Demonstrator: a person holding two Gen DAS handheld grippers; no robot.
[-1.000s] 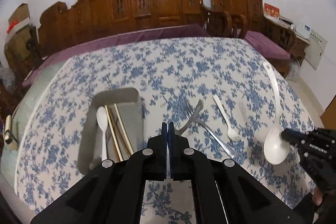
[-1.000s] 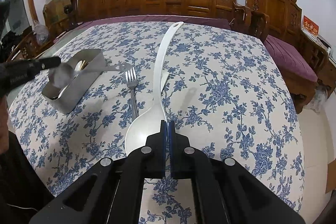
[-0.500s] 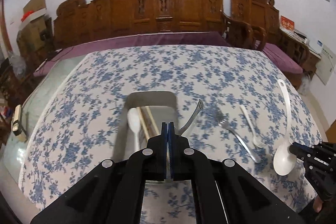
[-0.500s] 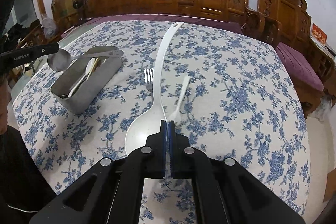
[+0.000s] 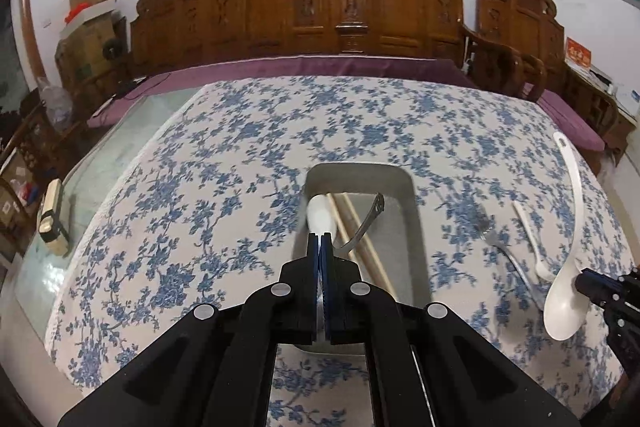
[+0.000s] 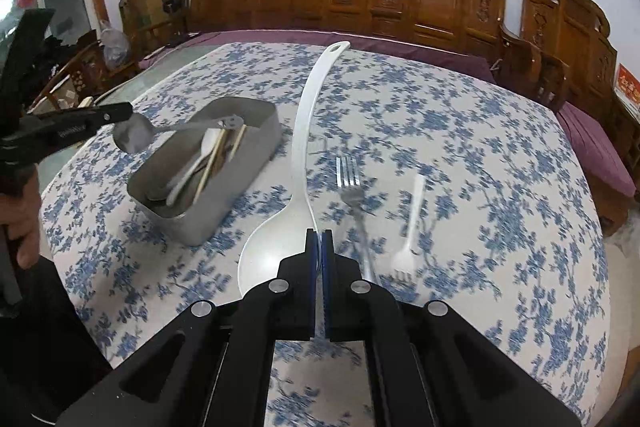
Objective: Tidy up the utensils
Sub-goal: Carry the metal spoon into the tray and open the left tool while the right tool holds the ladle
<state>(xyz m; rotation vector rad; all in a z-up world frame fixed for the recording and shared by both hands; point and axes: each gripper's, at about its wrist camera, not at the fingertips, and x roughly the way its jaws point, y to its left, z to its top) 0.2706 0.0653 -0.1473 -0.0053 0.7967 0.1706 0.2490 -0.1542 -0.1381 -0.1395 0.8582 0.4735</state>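
My left gripper (image 5: 320, 239) is shut on the bowl of a metal spoon (image 6: 134, 137). Its handle (image 5: 366, 223) reaches out above the grey metal tray (image 5: 414, 215). In the tray lie a white spoon (image 5: 320, 215) and chopsticks (image 5: 352, 223). My right gripper (image 6: 320, 237) is shut on the bowl rim of a long white ladle (image 6: 300, 147), which is lifted off the cloth with its handle pointing away. On the tablecloth to the right of the tray lie a metal fork (image 6: 350, 183) and a white plastic fork (image 6: 412, 223).
The table wears a blue-flowered cloth (image 5: 240, 155), with a bare glass strip on its left side where a small cream device (image 5: 52, 219) lies. A carved wooden bench (image 5: 340, 11) with purple cushions stands behind the table. A person's hand (image 6: 20, 223) holds the left gripper.
My left gripper has carried the metal spoon leftward from the loose cutlery to above the tray. My right gripper has moved toward the tray with the ladle still in it.
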